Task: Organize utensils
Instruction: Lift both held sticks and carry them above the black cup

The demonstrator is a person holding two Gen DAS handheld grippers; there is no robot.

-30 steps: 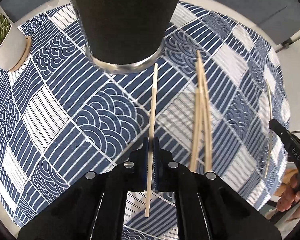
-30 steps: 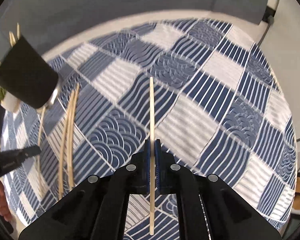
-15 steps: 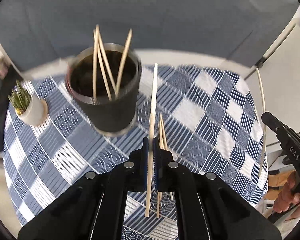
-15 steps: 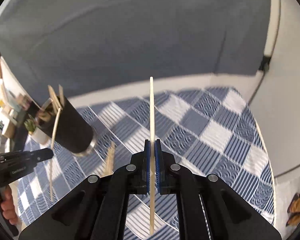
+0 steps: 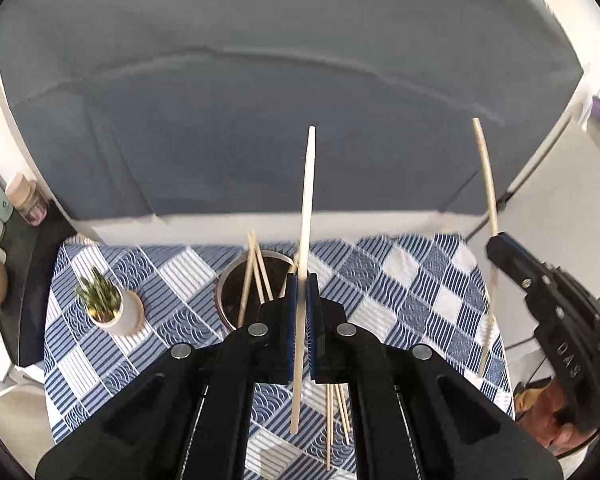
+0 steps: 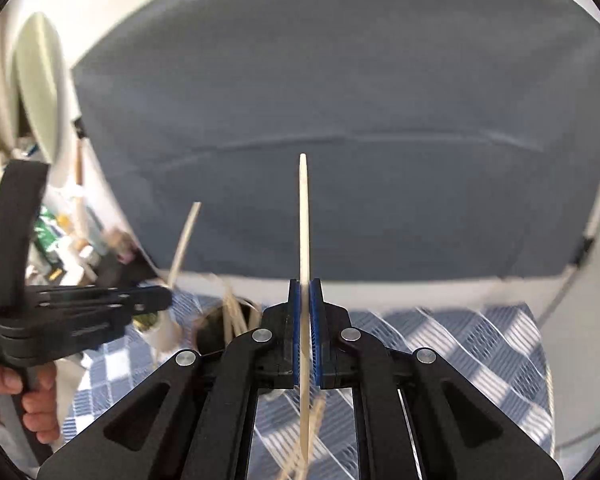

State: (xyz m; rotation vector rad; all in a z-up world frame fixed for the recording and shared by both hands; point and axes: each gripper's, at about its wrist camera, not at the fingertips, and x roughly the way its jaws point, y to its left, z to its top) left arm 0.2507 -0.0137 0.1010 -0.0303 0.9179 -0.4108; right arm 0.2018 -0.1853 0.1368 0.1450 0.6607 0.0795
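Plainly each tool was clenched on one light, stiff, thin chopstick, the left tool [image 5: 299, 300] on its chopstick [image 5: 306, 208] near mid-length above the cup [image 5: 236, 300] on the desk [image 5: 412, 280], the right tool [image 6: 305, 312] on another chopstick [image 6: 304, 220].

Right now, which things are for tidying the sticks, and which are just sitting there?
For the job:
- left gripper, shut on a chopstick
- right gripper, shut on another chopstick
- dark cup with sticks in it
- loose chopsticks on the cloth

Just sitting there:
- little potted plant
- bottles on the side shelf
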